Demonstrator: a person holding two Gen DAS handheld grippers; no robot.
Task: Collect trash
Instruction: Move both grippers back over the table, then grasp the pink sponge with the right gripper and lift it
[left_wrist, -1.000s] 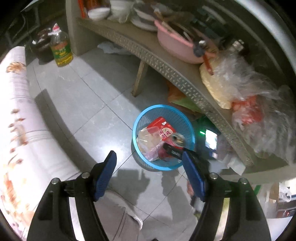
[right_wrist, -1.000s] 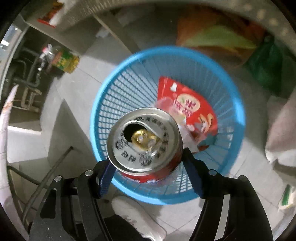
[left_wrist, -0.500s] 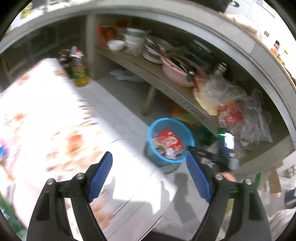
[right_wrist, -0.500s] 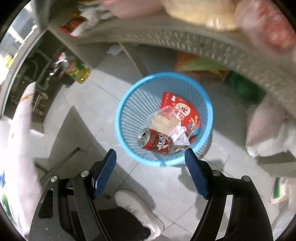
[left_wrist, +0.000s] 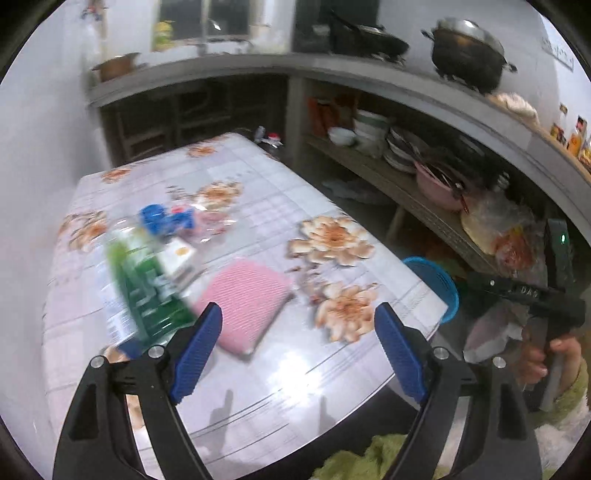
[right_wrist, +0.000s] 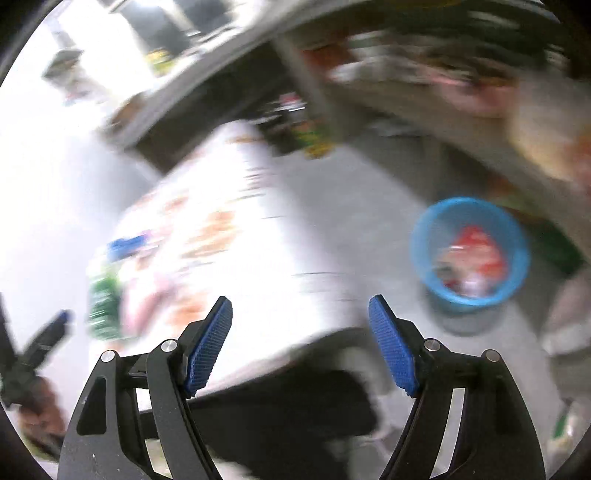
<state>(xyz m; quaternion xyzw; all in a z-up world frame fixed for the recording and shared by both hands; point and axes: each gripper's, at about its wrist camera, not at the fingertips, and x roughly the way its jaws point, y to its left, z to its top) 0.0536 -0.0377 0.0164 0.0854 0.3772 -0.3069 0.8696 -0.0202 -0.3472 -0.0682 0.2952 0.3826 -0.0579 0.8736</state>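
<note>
My left gripper (left_wrist: 299, 347) is open and empty above the near edge of the flowered table (left_wrist: 258, 221). On the table lie a blurred green plastic bottle (left_wrist: 147, 291), a small white carton (left_wrist: 177, 258), a blue item (left_wrist: 162, 218) and a pink mat (left_wrist: 243, 299). My right gripper (right_wrist: 299, 343) is open and empty, up beside the table; it also shows in the left wrist view (left_wrist: 524, 295). The blue trash basket (right_wrist: 469, 251) stands on the floor to its right with a red packet and the can inside. Its rim peeks past the table edge in the left wrist view (left_wrist: 439, 277).
A low shelf (left_wrist: 406, 184) with plates, a pink bowl and plastic bags runs behind the basket. A counter above holds a dark pot (left_wrist: 469, 55). The right wrist view is heavily blurred. A wall stands left of the table.
The right gripper let the can go into the basket, then pulled up and away. Both grippers have swung from the basket toward the table top.
</note>
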